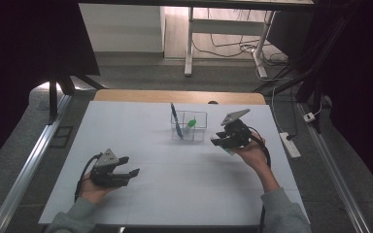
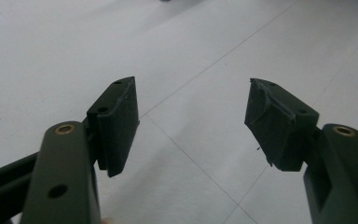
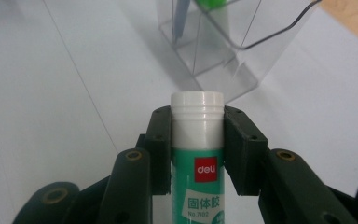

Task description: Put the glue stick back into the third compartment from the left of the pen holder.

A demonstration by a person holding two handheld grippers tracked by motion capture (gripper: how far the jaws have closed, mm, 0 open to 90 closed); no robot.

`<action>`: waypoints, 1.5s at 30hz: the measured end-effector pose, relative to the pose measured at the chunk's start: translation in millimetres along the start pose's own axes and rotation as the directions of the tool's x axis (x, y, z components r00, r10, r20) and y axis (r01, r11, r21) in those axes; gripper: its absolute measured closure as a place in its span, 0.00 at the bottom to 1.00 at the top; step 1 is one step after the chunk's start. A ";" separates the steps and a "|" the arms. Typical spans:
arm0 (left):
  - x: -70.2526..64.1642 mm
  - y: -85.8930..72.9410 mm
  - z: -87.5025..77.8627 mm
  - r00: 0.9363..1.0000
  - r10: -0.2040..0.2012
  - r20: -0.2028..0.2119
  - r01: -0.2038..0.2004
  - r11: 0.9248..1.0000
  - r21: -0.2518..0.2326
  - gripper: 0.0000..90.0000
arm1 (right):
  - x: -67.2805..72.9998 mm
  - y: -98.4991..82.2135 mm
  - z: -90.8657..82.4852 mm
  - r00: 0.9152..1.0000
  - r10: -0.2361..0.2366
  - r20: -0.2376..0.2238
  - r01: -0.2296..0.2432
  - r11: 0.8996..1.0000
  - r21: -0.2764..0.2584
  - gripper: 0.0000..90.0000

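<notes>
White-covered table (image 1: 175, 194) with one clear organizer on it.

Topped with a white sheet marked by thin grid lines, seen close up as pale seams in the left gripper view (image 2: 186, 154). Bare wood strip (image 1: 175, 96) exposed along the far edge, beyond the sheet. Standing on the sheet toward the far middle: a clear plastic organizer (image 1: 196, 132), divided into compartments, with a blue pen (image 1: 174, 116) leaning upright in its left part and something green (image 1: 191, 123) beside it; exact compartments hard to tell. Same organizer seen near in the right gripper view (image 3: 223, 70), its see-through walls resting directly on the white surface.
</notes>
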State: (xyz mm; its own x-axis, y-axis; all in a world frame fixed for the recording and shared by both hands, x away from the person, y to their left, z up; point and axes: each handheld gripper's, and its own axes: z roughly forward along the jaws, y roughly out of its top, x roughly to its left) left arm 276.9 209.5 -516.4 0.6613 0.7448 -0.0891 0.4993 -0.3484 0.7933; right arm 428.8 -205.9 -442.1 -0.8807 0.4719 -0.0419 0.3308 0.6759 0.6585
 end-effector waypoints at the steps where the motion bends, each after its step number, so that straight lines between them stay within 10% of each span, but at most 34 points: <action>1: 0.0 0.0 0.0 1.000 0.000 0.000 0.000 1.000 0.000 0.38 | -0.4 0.2 -2.2 1.000 0.006 0.000 -0.006 1.000 -0.015 0.72; 26: 0.6 -0.1 0.2 1.000 0.001 0.001 -0.001 1.000 0.000 0.38 | 0.5 2.2 -19.3 0.998 0.054 0.042 -0.047 0.988 -0.149 0.72; 45: 1.8 -0.2 -0.6 1.000 -0.007 -0.001 0.007 1.000 -0.005 0.38 | 4.0 6.8 -33.7 0.990 0.114 0.077 -0.089 0.956 -0.279 0.72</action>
State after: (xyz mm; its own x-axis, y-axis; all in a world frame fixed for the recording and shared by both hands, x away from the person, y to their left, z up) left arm 277.6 211.3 -516.3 0.6574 0.7476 -0.0943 0.5010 -0.3402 0.7958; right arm 416.1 -218.5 -412.4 -0.8084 0.5881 -0.0241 0.3000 0.4469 0.8428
